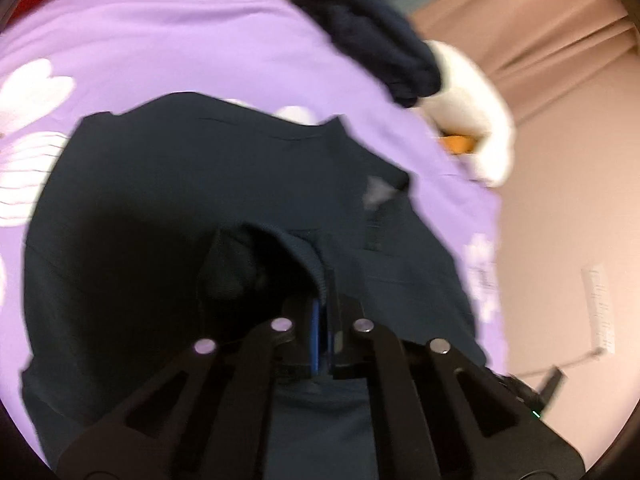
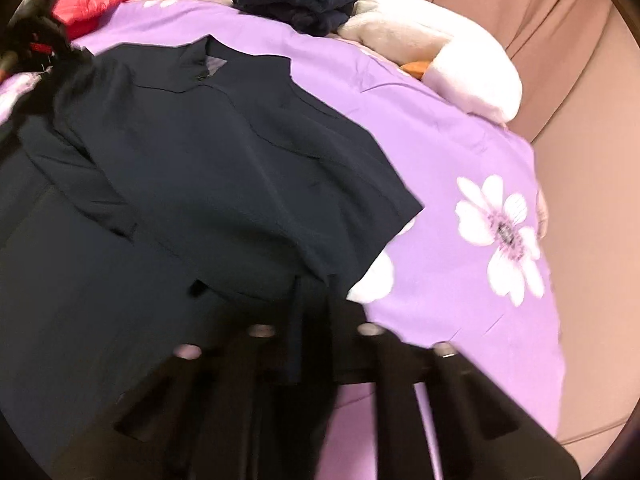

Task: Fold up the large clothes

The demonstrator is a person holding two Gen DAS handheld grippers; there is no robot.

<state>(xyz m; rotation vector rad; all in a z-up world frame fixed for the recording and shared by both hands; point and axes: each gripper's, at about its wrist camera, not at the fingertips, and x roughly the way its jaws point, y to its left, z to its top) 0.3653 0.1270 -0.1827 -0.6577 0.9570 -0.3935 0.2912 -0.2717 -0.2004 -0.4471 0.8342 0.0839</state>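
Left gripper (image 1: 324, 280) pinched tight on a ribbed edge of the dark shirt (image 1: 200, 200), fingers (image 1: 316, 332) pressed together with cloth between. Right gripper (image 2: 310, 300) also squeezed shut on a bit of the same dark shirt (image 2: 224, 168), though blurry there. Shirt spread flat on the purple flower sheet (image 2: 460, 160), collar pointing away in the right view. Only in the right view: a red thing (image 2: 94, 0) at the far left, and a big white flower (image 2: 500, 236) on the sheet. Only in the left view: a white power strip (image 1: 598, 308) on the floor. In both views: a bunched dark cloth (image 1: 368, 36) at the far side, beside a white fluffy pillow (image 1: 476, 120).
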